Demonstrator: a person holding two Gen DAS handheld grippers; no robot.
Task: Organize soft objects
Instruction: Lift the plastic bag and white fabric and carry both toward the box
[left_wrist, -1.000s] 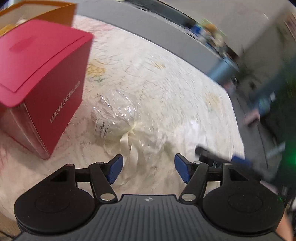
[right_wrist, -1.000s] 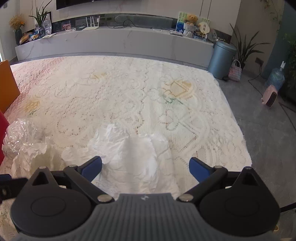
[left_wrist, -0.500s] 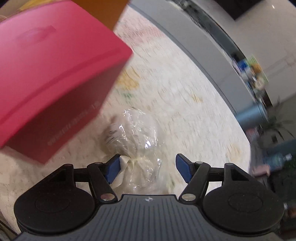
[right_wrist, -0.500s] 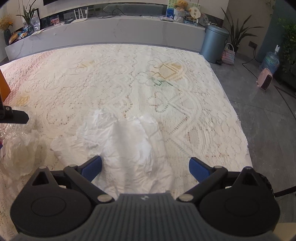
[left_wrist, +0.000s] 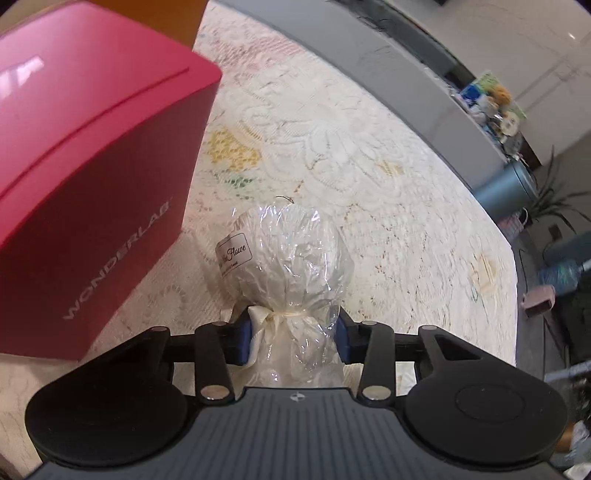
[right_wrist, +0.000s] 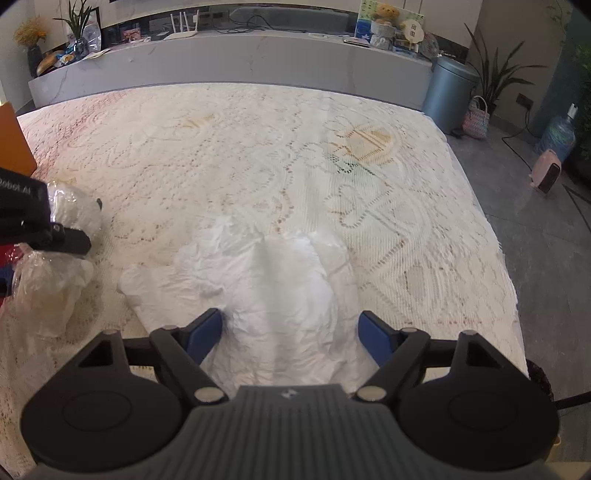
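At far left, on the cream lace-patterned bedspread (left_wrist: 369, 177), sitting just beside the wrapped bundle: a glossy crimson cardboard box (left_wrist: 92, 177) lettered WONDERLAB, with an orange box corner (left_wrist: 159, 14) peeking out behind it. Right of the crimson box, lying on the lace: a round white soft bundle wrapped in clear crinkled cellophane (left_wrist: 284, 251), carrying a small white label and cinched at the neck by a cream ribbon (left_wrist: 266, 317). Pinching that tied neck from both sides: the left gripper (left_wrist: 291, 338), blue pads pressing into the wrap. Seen from the right wrist camera, the same bundle (right_wrist: 70, 210) showing at the left edge, possibly lifting slightly off the cloth, though hard to judge there. Further right, lying at mid-bed: a crumpled white tissue-like sheet (right_wrist: 266, 273), bunching up between the fingers. Straddling its near end without touching: the right gripper (right_wrist: 291, 332), blue pads spread wide apart. Beyond the bed's right edge, standing on grey floor: a blue-grey cylindrical bin (right_wrist: 448, 96).
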